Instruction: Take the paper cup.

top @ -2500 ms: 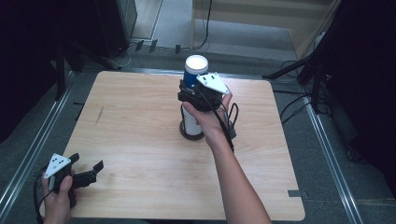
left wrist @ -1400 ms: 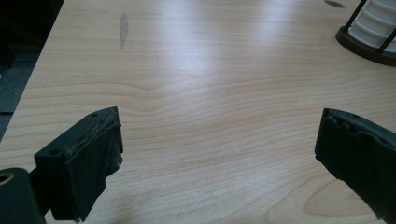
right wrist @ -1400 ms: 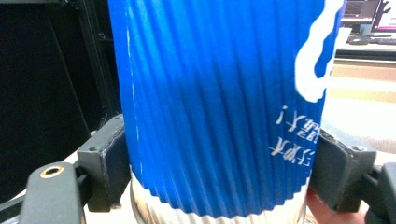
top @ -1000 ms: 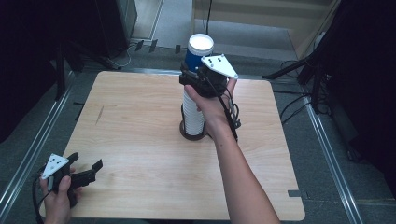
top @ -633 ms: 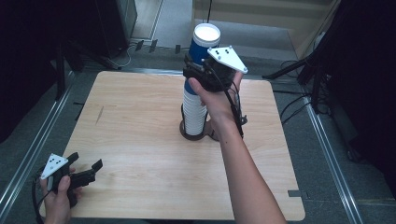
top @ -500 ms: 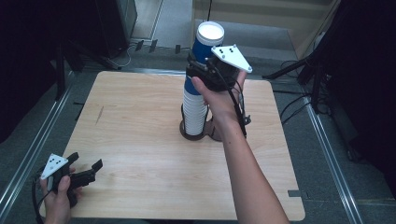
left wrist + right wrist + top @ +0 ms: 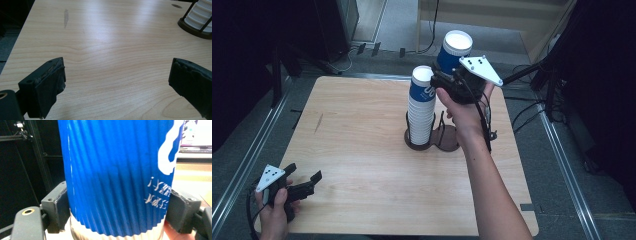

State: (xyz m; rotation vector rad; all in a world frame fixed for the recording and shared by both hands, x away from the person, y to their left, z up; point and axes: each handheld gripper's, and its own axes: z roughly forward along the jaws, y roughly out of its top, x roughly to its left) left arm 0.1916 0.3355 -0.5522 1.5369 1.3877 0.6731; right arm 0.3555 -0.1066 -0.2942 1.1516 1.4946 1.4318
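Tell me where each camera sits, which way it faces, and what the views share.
High view: above the table, looking forward and down; both forearms, left tongs, right tongs holding a cup.
Left gripper view: on the left tongs, looking low across the table; open jaws.
Right gripper view: on the right tongs, close on the cup.
Shared: the cup stack, the held cup.

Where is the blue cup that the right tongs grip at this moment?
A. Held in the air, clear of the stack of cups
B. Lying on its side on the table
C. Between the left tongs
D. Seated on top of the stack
A: the right tongs clamp the blue cup, upside down, up in the air beside the top of the stack of cups, apart from it.
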